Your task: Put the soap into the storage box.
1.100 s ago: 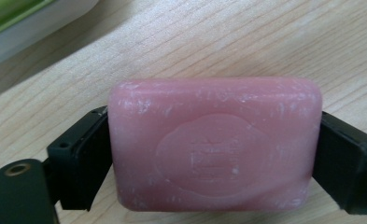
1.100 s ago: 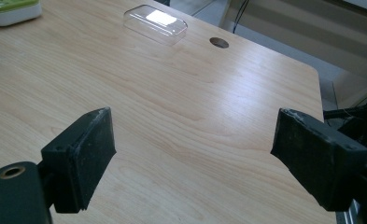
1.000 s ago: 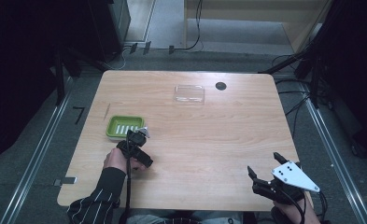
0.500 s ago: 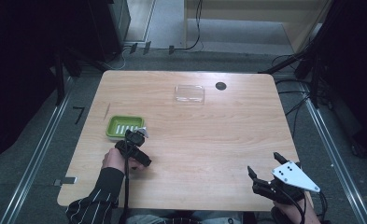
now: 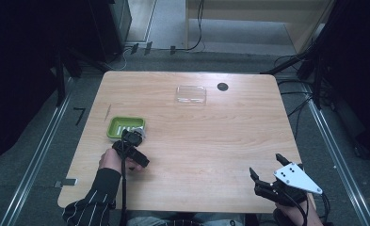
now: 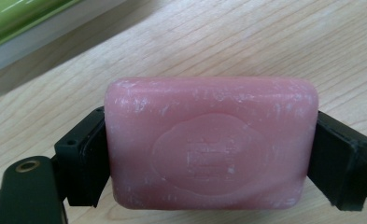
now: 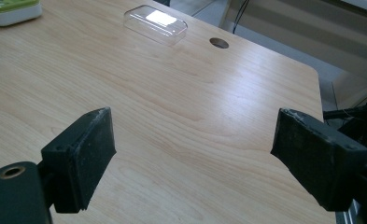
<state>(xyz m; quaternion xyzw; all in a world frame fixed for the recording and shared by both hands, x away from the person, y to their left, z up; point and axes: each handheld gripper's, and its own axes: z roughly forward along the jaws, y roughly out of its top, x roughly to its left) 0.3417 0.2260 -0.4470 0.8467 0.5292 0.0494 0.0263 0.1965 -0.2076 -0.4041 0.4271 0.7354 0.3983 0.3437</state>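
A pink soap bar [image 6: 211,142] with an embossed oval lies flat just over the wooden table [image 5: 211,141]. My left gripper [image 6: 209,154] is shut on it, and its black pads [image 6: 85,158] press both short ends. From above, the left gripper [image 5: 134,137] sits just at the near edge of a green soap dish [image 5: 125,126], whose rim [image 6: 22,14] also shows in the left gripper view. My right gripper [image 5: 266,165] rests at the table's near right corner. Its jaws [image 7: 195,140] stand wide open with nothing between them.
A clear plastic lid [image 5: 190,94] lies at the far middle of the table, also in the right gripper view [image 7: 155,24]. A round cable hole [image 5: 222,86] is beside it. A thin stick [image 5: 108,112] lies at the left edge.
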